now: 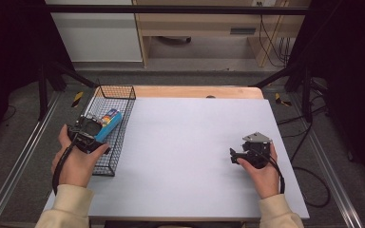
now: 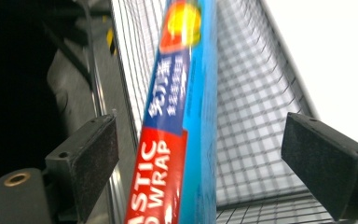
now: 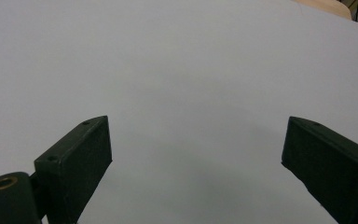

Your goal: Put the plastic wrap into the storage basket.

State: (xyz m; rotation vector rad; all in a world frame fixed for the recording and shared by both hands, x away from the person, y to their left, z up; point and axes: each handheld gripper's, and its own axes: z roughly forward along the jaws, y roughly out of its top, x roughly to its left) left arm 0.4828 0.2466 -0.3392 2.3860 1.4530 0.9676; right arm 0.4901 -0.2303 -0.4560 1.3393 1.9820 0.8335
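Left gripper sits over the near half of the wire basket at the table's left edge, jaws released and standing wide apart. In the left gripper view the plastic wrap box runs lengthwise between the two pads, closer to the left-hand pad, with clear air on both sides, so neither pad presses on it. The box is long, blue with a red label panel, and it lies inside the basket, slanting away from the claw toward the basket's far end; basket mesh shows behind and to the right of it. In the high view the box end pokes out just beyond the gripper's front, still within the basket walls. Cannot tell whether the box rests flat on the basket floor or leans on a wall. Right gripper is well apart from all that, held low over the bare grey table mat on the right side, jaws released and wide, nothing between them; ahead of its pads is plain mat surface.
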